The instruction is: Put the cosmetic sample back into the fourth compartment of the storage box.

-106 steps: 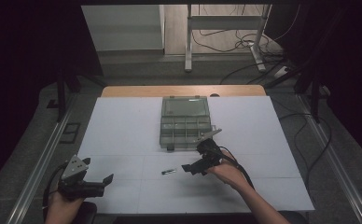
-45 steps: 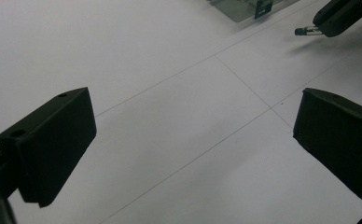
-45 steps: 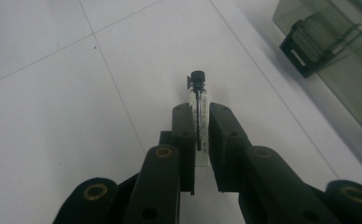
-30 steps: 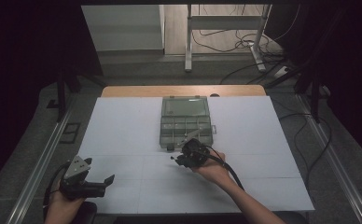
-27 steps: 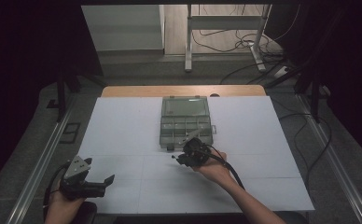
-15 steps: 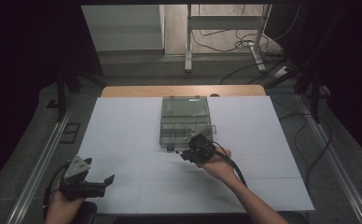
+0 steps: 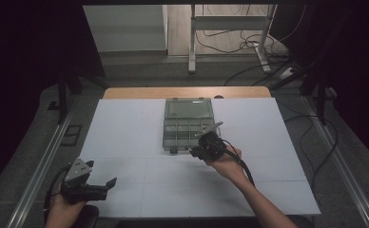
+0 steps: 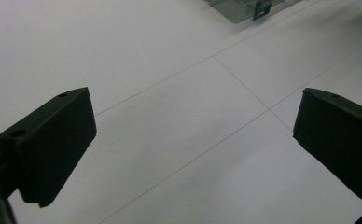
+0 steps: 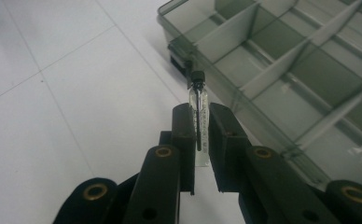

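My right gripper (image 9: 200, 112) is shut on a small clear glass vial (image 9: 198, 105) with a black cap, which sticks out forward between the jaws. The cap hangs just over the near left corner of an open, smoky-clear compartment box (image 9: 281, 70), whose divided cells hold nothing I can see. From above, the right gripper (image 7: 194, 151) hovers at the box's (image 7: 187, 124) front edge, near its middle. My left gripper (image 7: 110, 182) rests at the table's near left, jaws wide apart. Between its jaws (image 8: 193, 135) lies bare white table.
The white table sheet (image 7: 125, 128) carries thin grid lines. A wooden strip (image 7: 187, 92) runs along the far edge. Metal rails (image 7: 40, 166) flank both sides. Cables (image 7: 249, 47) and a stand's legs lie on the floor beyond.
The right gripper, vial in its jaws, has moved up and away from the table's middle to the box's front edge. The left gripper has stayed put.
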The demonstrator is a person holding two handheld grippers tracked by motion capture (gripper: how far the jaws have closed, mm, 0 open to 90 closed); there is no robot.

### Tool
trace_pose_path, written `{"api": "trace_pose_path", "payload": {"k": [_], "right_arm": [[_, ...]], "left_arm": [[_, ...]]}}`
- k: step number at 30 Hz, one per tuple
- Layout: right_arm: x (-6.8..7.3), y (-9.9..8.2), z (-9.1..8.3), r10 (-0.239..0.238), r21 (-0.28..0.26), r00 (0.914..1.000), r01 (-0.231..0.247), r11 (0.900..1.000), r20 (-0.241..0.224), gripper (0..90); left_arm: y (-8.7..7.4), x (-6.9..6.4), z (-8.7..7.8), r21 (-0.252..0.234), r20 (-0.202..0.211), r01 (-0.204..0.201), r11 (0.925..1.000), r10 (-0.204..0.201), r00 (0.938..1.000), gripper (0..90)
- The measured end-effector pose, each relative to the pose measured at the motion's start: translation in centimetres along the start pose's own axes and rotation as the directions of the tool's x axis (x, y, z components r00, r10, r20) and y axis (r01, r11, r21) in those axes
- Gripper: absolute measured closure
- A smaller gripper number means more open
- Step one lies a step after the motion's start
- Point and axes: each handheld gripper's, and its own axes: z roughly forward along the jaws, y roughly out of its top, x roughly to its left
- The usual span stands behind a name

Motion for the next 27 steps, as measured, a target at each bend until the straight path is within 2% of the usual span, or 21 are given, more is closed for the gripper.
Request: {"api": "trace_pose_path", "payload": {"k": [11,27], "right_arm": [[-1.8,-0.2,-0.9,0.049,-0.025,0.9974,-0.048,0.9985,0.052,79.8],[-3.8,-0.3,-1.5,0.099,-0.047,0.9900,-0.094,0.9944,0.101,79.8]], "left_arm": [[0.0,0.1,0.0,0.000,0.005,0.007,1.0000,-0.007,1.0000,0.0],[0.1,0.2,0.1,0.004,0.010,0.011,0.9999,-0.011,0.9999,0.0]]}}
